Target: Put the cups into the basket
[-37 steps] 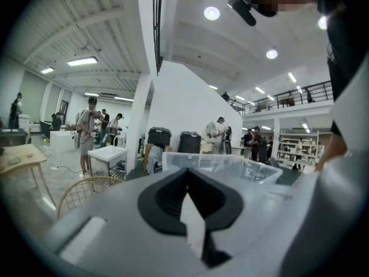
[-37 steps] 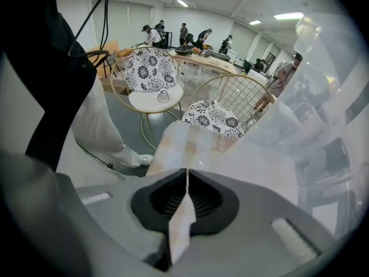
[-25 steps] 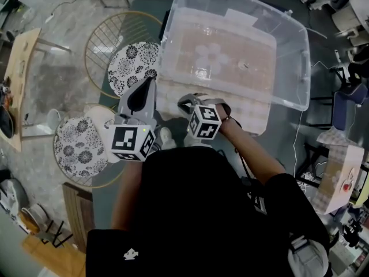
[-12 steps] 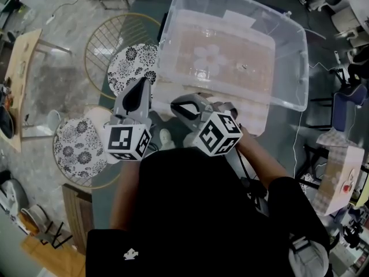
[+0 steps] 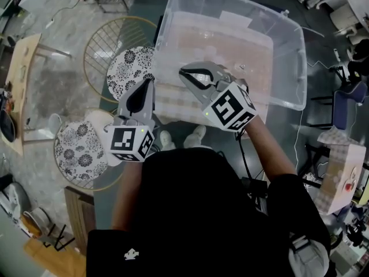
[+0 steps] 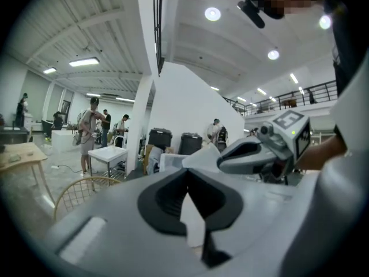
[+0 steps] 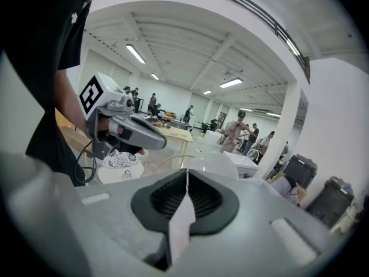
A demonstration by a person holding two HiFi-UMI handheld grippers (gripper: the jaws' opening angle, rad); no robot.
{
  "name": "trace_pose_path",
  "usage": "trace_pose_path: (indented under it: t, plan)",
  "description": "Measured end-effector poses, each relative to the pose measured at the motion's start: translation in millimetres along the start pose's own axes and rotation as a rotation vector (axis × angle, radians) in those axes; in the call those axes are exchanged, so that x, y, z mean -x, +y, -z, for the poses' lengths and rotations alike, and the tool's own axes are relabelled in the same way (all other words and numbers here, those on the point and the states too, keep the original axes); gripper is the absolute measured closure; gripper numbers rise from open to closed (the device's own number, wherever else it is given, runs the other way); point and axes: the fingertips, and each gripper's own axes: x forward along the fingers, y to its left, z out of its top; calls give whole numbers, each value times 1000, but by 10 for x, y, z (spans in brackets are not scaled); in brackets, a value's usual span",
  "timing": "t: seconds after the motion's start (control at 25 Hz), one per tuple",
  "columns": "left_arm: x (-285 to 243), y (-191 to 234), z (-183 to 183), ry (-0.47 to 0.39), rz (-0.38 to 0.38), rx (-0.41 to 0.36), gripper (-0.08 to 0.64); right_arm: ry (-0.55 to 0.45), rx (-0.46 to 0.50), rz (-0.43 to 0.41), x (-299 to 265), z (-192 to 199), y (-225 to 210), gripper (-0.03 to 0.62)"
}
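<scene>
— So, is the right gripper [image 5: 187, 74] holding anything?
— Yes, its jaws are pinched on the thin wall of a clear cup [image 7: 212, 165], which bulges just ahead of them. The basket [image 5: 295, 56] lies below.
— And the left gripper [image 5: 149, 85]?
— It's closed on what looks like a second cup [image 6: 199, 156], with the basket's near wall just ahead. I'd lower the right one well inside before letting go.
</scene>
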Motion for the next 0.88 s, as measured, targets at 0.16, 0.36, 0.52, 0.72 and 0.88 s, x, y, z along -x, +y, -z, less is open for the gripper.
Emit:
trace_pose_path:
  t: [0.16, 0.36, 0.52, 0.72, 0.88]
  plan:
    - [-71, -112, -109, -18, 9, -55, 554, -5, -65, 30, -57, 123, -343, 581]
    - [-188, -184, -121, -14, 13, -55, 554, 61, -132, 45, -239, 489, -704, 581]
    - [-255, -144, -92, -2, -7, -37, 554, 148, -150, 15, -451, 862, -873, 582]
    - [-338, -80, -56, 15, -36, -34, 554, 268, -143, -60, -721, 1342, -879, 583]
    - [-377, -23, -44, 24, -58, -30, 554, 380, -108, -127, -907, 1752, -810, 583]
